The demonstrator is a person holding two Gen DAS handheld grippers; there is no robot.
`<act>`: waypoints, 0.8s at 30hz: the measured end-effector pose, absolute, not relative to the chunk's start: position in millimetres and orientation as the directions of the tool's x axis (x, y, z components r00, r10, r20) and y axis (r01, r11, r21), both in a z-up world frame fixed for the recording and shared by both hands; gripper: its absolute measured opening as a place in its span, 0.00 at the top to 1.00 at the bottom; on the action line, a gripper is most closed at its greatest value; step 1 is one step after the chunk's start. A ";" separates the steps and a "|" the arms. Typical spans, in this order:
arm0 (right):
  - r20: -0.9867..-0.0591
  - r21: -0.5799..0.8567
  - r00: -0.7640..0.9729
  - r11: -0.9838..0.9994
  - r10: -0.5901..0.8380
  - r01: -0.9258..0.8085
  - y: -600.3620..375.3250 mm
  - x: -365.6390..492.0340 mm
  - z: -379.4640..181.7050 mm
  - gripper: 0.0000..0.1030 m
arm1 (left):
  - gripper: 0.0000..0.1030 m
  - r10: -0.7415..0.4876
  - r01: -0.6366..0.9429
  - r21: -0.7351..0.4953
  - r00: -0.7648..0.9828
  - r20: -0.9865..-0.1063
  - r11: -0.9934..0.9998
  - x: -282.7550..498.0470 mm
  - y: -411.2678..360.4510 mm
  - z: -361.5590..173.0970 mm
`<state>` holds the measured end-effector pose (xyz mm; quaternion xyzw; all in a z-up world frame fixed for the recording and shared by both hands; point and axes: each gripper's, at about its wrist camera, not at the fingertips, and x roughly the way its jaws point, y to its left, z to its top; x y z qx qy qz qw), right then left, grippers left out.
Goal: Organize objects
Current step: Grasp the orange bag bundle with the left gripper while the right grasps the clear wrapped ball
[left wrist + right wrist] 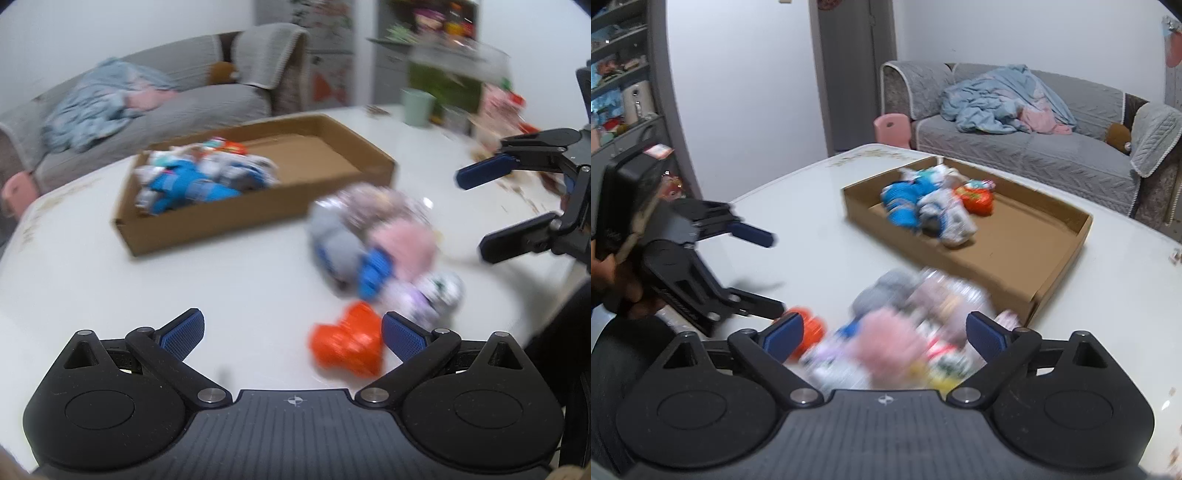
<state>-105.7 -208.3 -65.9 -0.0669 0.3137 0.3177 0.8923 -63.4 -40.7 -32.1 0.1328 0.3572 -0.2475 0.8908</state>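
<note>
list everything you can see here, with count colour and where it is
cardboard box: one, brown, open, on the table
packets in box: several, blue, white, orange; blurred
loose pile: several, pink, grey, blue, beside the box
orange packet: one, nearest the left gripper
table: one, white
cup: one, pale green, far edge
sofa: one, grey, blue blanket on it
left gripper: fingers open, empty
right gripper: fingers open, over the pile
</note>
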 end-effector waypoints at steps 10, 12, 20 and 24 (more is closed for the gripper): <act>-0.611 0.079 0.542 0.726 0.577 -0.683 -185.1 -111.3 -104.4 0.42 | 0.04 -0.385 0.652 0.074 0.531 -0.755 0.755 -58.1 -64.6 -65.0; -0.614 0.066 0.540 0.719 0.576 -0.692 -180.8 -111.1 -108.6 0.43 | 0.04 -0.390 0.651 0.065 0.529 -0.754 0.757 -55.7 -63.7 -68.6; -0.634 0.053 0.529 0.714 0.564 -0.698 -178.0 -115.0 -118.4 0.67 | 0.37 -0.463 0.672 0.002 0.512 -0.723 0.740 -57.3 -56.4 -68.5; -0.632 0.074 0.522 0.715 0.573 -0.695 -181.3 -116.8 -119.6 0.67 | 0.45 -0.472 0.670 -0.011 0.510 -0.720 0.742 -57.8 -54.3 -66.3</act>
